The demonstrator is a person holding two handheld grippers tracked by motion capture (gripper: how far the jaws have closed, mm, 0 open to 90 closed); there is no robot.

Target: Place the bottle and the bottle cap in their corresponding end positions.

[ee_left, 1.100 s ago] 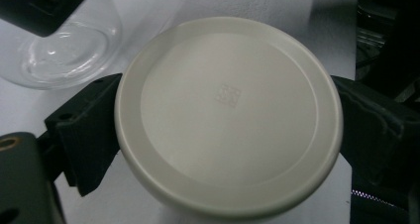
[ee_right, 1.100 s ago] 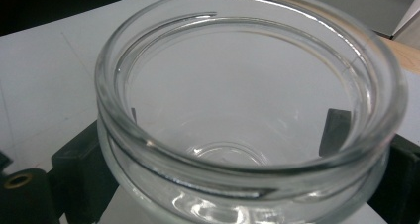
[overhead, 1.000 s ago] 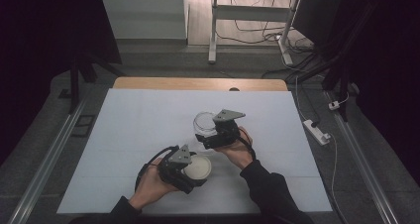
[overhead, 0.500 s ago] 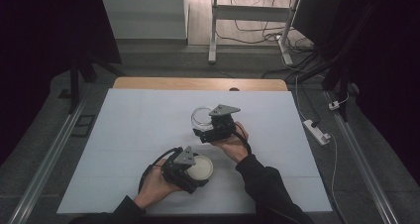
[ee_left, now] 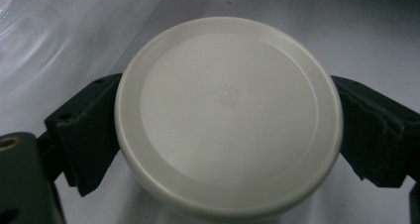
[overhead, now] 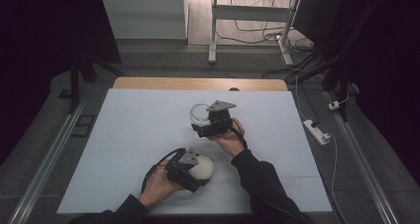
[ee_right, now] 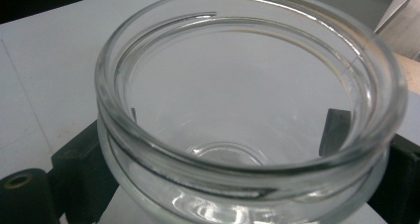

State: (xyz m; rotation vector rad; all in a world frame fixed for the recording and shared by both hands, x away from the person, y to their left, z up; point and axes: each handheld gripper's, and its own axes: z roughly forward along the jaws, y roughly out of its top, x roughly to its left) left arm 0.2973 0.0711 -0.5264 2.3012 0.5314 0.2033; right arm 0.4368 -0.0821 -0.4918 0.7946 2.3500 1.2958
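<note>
A round cream lid (ee_left: 229,110) sits between the two black jaws of my left gripper (ee_left: 228,130), which is shut on its rim. In the high view the lid (overhead: 203,168) is low on the white table, with my left gripper (overhead: 199,170) just left of it. An empty clear glass jar (ee_right: 247,105), mouth up, is held by its body in my right gripper (ee_right: 242,159), a jaw on each side. In the high view the jar (overhead: 199,113) is near the table's middle, with my right gripper (overhead: 202,120) behind it.
The white table top (overhead: 124,149) has a wooden strip (overhead: 198,84) along its far edge. A power strip (overhead: 315,131) lies on the floor to the right. A metal table leg (overhead: 214,30) and cables stand beyond the far edge.
My right gripper has carried the jar slightly left and farther from me. My left gripper with the lid has shifted a little to the right.
</note>
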